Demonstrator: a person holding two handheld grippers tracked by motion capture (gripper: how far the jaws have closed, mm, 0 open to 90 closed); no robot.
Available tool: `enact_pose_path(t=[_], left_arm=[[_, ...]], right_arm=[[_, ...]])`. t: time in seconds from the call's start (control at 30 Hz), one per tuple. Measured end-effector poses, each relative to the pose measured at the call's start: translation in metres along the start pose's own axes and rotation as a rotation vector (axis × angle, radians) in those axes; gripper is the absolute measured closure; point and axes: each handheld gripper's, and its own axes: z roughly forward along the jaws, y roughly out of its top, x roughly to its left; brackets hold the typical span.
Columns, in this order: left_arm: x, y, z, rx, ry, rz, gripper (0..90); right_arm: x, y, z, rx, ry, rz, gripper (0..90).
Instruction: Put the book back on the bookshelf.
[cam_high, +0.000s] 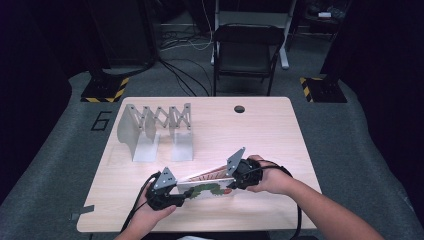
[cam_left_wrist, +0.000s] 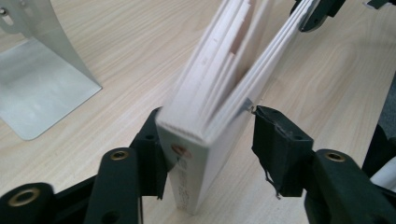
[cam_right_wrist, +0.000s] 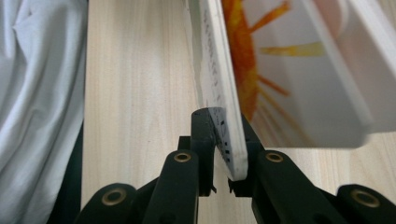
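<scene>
Board book (cam_high: 207, 187) stood on edge on the bench (cam_high: 260, 130), between the two tools, long axis running straight from one to the other. Left tool (cam_high: 184, 196) at the spine end; right tool (cam_high: 231, 181) at the far, fore-edge end, so each hand as near its own end as could be.

Left tool: partly open around the spine — near pad pressed to one cover in the left gripper view, the other pad (cam_left_wrist: 280, 149) just beside the opposite cover, touching or a hair off, impossible to say which. Not a firm clamp, by the look of it. Right tool: pinched on a single cover (cam_right_wrist: 224, 107), jaws nearly together with only that board between them. Remaining pages fanned away to that tool's right, showing an orange sun.

Book therefore splayed open away from the right tool's grip while the spine end sat loosely bracketed. Likely hinge of any coming move: that one gripped cover against the loose block.

Metal book rack (cam_high: 155, 130) well apart, forward and left of the left tool. Front cover art small and foreshortened from above; book's bottom edge on the bench hidden behind the tools. White cloth (cam_right_wrist: 37, 112) along the bench edge — presumably the person's clothing.
</scene>
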Motion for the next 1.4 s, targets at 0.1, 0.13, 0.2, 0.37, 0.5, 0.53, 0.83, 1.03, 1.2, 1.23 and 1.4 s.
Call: enact_pose_path(t=[0.1,0.13,0.2,0.37,0.5,0.53,0.83,1.03,1.2,1.23,1.4], left_arm=[[0.003,0.005,0.002,0.026,0.0,0.008,49.8],[0.003,0.006,0.003,0.031,0.003,0.004,49.8],[0.006,0.008,0.004,0.038,0.005,0.001,49.4],[0.009,0.01,0.007,0.035,0.015,-0.014,47.4],[0.011,0.011,0.008,0.038,-0.005,-0.022,47.4],[0.012,0.013,0.008,0.039,-0.008,-0.014,47.4],[0.012,0.022,0.009,0.028,-0.025,0.023,49.6],[0.012,0.022,0.008,0.028,-0.051,0.029,56.6],[0.009,0.023,0.008,0.037,-0.054,0.05,62.8],[0.008,0.024,0.008,0.039,-0.065,0.056,64.7],[0.0,0.025,0.009,0.05,-0.08,0.089,73.6]], right_arm=[[-0.003,0.0,0.0,-0.003,-0.021,0.01,81.9],[-0.004,0.0,0.001,-0.007,-0.024,0.02,81.5],[-0.006,0.0,0.001,-0.018,-0.029,0.032,81.2],[-0.009,0.0,0.002,-0.029,-0.037,0.052,80.6],[-0.009,-0.001,0.002,-0.034,-0.041,0.066,79.6],[-0.01,-0.001,0.002,-0.036,-0.043,0.067,79.3],[-0.014,-0.003,0.001,-0.037,-0.053,0.115,70.6],[-0.019,-0.01,-0.007,-0.05,-0.073,0.156,62.5],[-0.024,-0.014,-0.012,-0.058,-0.115,0.179,54.0],[-0.025,-0.015,-0.012,-0.063,-0.121,0.178,52.7],[-0.032,-0.016,-0.01,-0.066,-0.167,0.178,49.8]])
